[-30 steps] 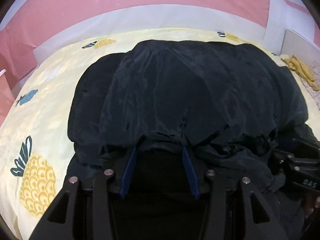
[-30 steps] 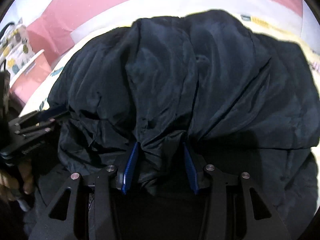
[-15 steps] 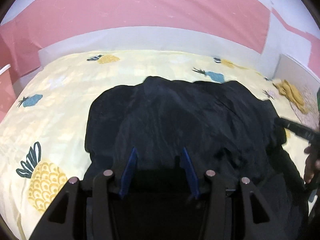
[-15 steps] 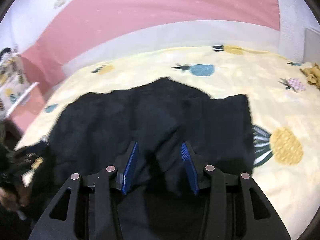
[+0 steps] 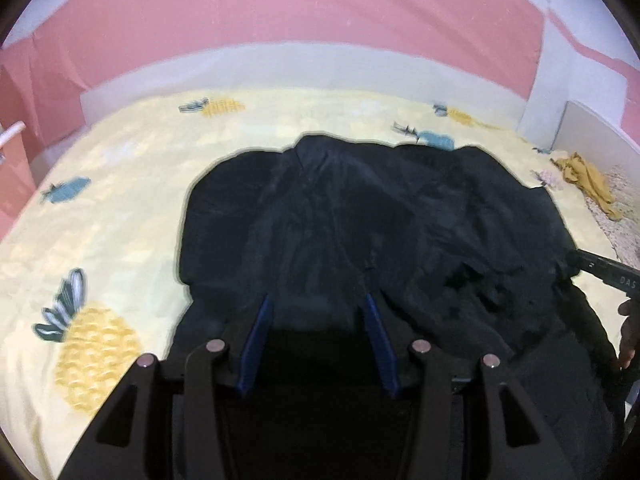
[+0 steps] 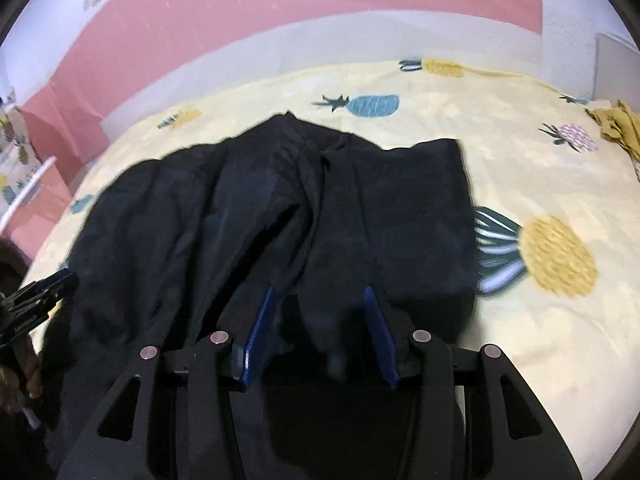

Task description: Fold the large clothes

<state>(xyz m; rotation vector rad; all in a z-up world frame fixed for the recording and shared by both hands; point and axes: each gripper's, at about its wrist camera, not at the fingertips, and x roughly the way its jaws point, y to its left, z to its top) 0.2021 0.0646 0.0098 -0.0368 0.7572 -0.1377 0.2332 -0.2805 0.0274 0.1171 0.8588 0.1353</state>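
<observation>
Since the black jacket (image 5: pixel 360 216) is spread across the middle of the bed (image 5: pixel 120 200), there's bare yellow pineapple sheet open on its left side, along the far edge and out to its right. In the left wrist view the left gripper (image 5: pixel 318 304) has its blue pads either side of a bunch of the jacket's near edge, fabric gathered between them, so it's grasping the cloth. The right gripper (image 6: pixel 318 296) is the same story in its own view: a fold of the jacket's near hem hangs pinched between the pads. Behind the bed runs a white ledge (image 5: pixel 300 68) under a pink wall (image 5: pixel 280 8). Over at the far right corner of the bed sits a crumpled mustard cloth (image 5: pixel 588 180), well apart from the jacket and not blocking anything.
</observation>
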